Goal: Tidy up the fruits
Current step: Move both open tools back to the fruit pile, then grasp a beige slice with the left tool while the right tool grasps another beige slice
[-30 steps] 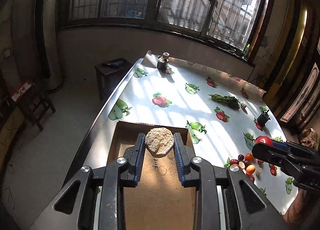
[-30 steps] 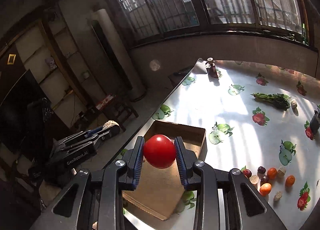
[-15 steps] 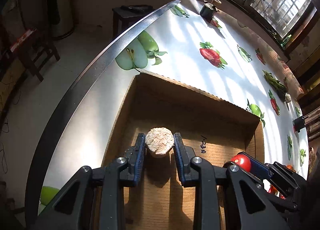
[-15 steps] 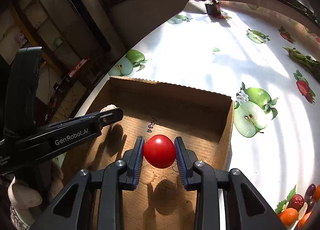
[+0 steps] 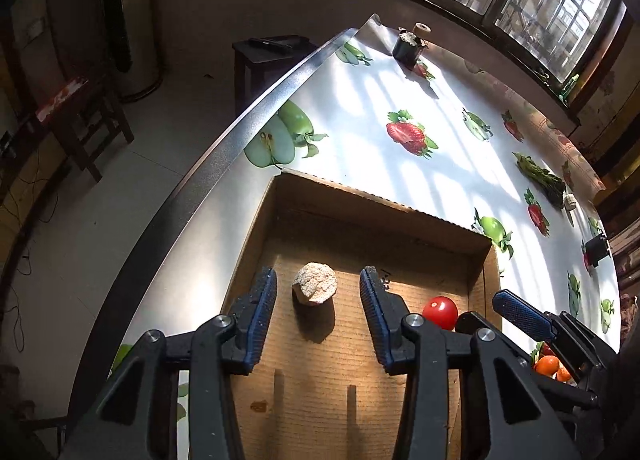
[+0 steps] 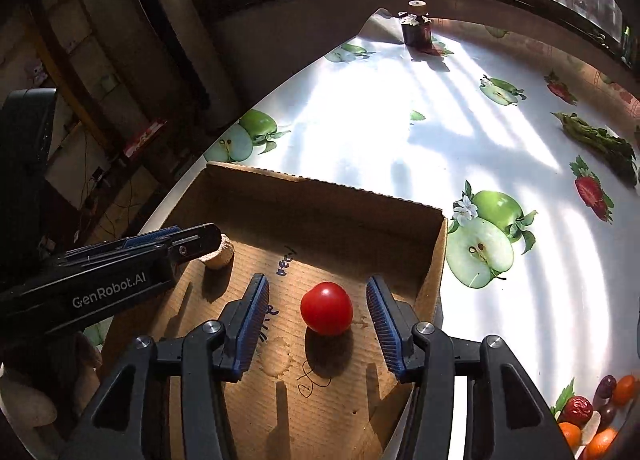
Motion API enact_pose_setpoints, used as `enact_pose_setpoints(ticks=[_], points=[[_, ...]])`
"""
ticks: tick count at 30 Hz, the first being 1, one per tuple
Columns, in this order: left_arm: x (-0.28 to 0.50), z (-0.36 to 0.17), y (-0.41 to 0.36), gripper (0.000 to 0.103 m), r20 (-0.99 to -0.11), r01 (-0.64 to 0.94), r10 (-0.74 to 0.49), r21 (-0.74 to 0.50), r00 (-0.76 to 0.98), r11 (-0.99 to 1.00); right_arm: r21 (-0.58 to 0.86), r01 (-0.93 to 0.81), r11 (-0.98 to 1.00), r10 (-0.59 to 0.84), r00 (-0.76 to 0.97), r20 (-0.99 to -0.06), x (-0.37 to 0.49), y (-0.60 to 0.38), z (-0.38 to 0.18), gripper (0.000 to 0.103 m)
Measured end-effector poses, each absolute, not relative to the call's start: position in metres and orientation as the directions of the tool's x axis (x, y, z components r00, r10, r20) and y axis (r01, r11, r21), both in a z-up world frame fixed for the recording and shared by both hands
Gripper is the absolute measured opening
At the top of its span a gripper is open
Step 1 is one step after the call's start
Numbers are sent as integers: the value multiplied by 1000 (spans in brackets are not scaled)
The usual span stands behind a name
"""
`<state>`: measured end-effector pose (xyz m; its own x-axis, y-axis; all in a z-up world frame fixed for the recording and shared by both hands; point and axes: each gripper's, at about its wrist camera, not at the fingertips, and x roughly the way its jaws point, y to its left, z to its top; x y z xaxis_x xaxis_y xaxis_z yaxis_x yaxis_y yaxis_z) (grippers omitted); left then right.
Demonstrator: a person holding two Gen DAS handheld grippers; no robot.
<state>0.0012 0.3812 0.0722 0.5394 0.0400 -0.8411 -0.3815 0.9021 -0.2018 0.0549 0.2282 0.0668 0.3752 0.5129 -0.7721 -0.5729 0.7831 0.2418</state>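
Left gripper (image 5: 316, 300): I've got the jaws spread wide, clear of the piece on both sides.
Beige crumbly round (image 5: 315, 288): sitting on the cardboard box (image 5: 380, 203) floor, between my left fingers.
Right gripper (image 6: 318, 316): jaws wide apart too, touching nothing.
Red tomato (image 6: 327, 308): resting on the box floor between them, near the right wall.
Loose fruit pile (image 6: 596, 416): out on the tablecloth (image 6: 400, 131), right of the box.

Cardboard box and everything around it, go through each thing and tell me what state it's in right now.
cardboard box: open-topped, on the table
red tomato: released, resting on the box floor
beige cut piece: released, sitting on the box floor
left gripper: open, around the beige piece
right gripper: open, around the tomato
small fruits: loose on the table, outside the box
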Motion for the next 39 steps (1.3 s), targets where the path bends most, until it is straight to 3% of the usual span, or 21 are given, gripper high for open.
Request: enact_pose_setpoints(ticks=[5,13,21,24,27,31,36,39], points=[[-36,118,339,59,-777,-314,32,-216,628,924,275,-582,765,572,419,-705,26,180,105,56],[-77,149,228,71,-704,-87,-151,-290,694,953,311,-498,810,565,520,-640,-11,45,133,60],[-73,108,141,71,-735,32,-253,-300,630,953,271,-247,930,367,613,-700,-12,-105,110,64],[-63,82,123,71,-766,36,-258,-294,588,955,306,-202,930,365,592,-719,-12,-131,95,64],[-55,59,116,70,-788,29,-275,-311,550,950,305,-210,929,370,564,-739,-14,-131,77,64],[-50,44,114,54,-799,30,-314,-349,512,937,276,-244,930,366,531,-764,-12,-115,55,63],[-49,38,106,50,-794,75,-319,-329,518,941,196,-236,952,297,545,-784,0,-104,38,60],[-48,33,98,50,-794,110,-326,-316,513,943,192,-236,952,293,534,-794,6,-101,29,51]])
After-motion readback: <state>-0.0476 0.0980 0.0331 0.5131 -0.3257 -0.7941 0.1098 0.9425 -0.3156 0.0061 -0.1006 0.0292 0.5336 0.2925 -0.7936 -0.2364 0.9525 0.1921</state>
